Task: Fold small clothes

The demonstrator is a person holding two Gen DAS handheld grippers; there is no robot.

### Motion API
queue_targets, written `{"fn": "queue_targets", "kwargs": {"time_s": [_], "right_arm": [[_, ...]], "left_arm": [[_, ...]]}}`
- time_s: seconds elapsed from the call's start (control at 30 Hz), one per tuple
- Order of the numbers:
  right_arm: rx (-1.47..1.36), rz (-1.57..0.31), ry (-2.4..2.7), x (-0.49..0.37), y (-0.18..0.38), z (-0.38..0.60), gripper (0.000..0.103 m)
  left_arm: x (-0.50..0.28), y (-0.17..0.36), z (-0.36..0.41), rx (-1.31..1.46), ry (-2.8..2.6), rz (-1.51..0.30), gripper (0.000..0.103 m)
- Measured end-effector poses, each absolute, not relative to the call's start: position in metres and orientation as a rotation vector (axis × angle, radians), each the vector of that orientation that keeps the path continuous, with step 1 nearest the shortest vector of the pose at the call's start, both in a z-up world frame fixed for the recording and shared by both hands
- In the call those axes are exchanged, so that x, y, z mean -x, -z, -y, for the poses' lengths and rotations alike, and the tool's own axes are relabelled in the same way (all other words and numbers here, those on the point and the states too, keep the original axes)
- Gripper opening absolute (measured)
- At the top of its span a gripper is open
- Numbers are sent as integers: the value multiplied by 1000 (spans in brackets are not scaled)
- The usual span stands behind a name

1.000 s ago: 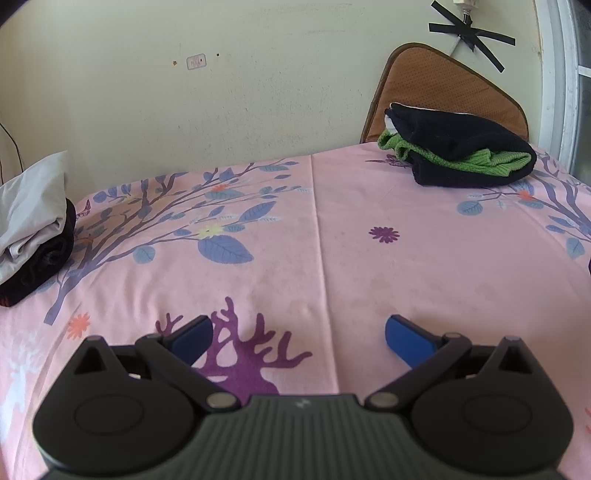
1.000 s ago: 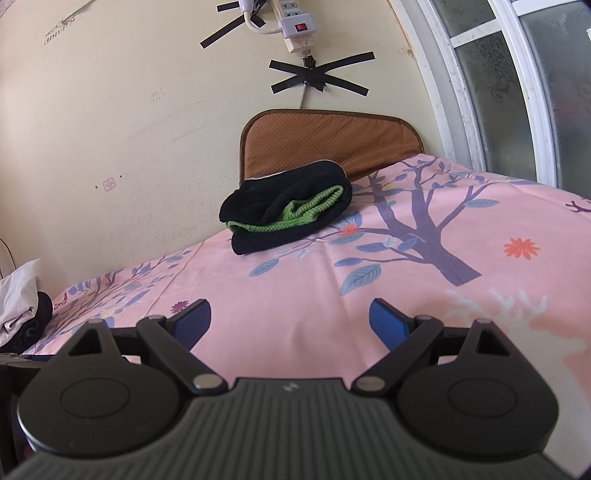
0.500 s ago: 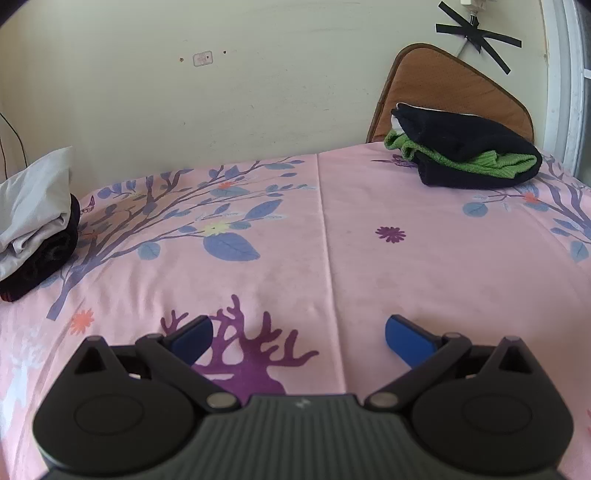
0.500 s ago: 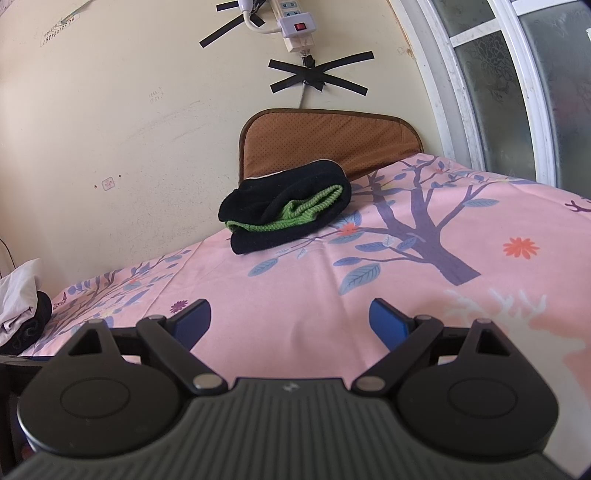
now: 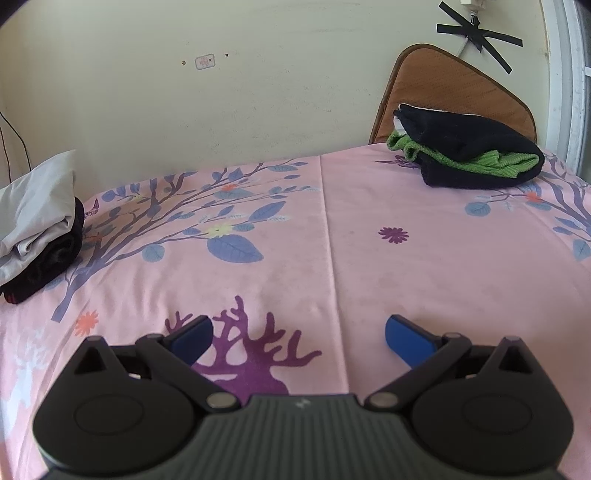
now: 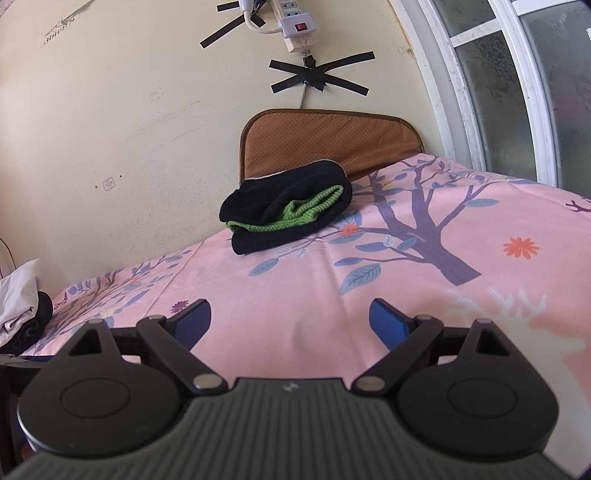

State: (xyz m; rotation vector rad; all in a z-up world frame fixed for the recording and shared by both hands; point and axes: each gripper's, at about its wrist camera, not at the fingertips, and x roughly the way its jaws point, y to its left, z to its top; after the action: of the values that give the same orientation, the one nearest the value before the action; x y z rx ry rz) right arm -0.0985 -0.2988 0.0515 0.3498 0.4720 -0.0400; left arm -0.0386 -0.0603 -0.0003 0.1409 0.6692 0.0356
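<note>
A black and green bundle of clothes point(image 5: 469, 155) lies at the far right of the pink floral sheet point(image 5: 332, 240), seen straight ahead as the same bundle point(image 6: 288, 212) in the right wrist view. A white garment on a black one point(image 5: 33, 225) is stacked at the left edge; that stack point(image 6: 22, 310) shows at the far left of the right wrist view. My left gripper point(image 5: 299, 334) hovers open over the sheet's near middle, holding nothing. My right gripper point(image 6: 290, 319) is open too, empty, well short of the bundle.
A brown cushion point(image 6: 328, 144) leans on the cream wall behind the bundle. A power strip point(image 6: 295, 22) and taped cable hang on the wall above it. A white-framed window point(image 6: 517, 81) runs along the right side.
The left gripper's view has shifted slightly: the bundle and white stack sit a little further right in frame. The right gripper has stayed still. Both stay open.
</note>
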Motion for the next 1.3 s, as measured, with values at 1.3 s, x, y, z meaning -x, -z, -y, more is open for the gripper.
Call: {"fn": "queue_targets", "kwargs": {"time_s": [1.3], "right_arm": [[-351,-468,41,99,-52,299,94]], "left_arm": [[43,-2,57,-110,-2,-660,103]]}}
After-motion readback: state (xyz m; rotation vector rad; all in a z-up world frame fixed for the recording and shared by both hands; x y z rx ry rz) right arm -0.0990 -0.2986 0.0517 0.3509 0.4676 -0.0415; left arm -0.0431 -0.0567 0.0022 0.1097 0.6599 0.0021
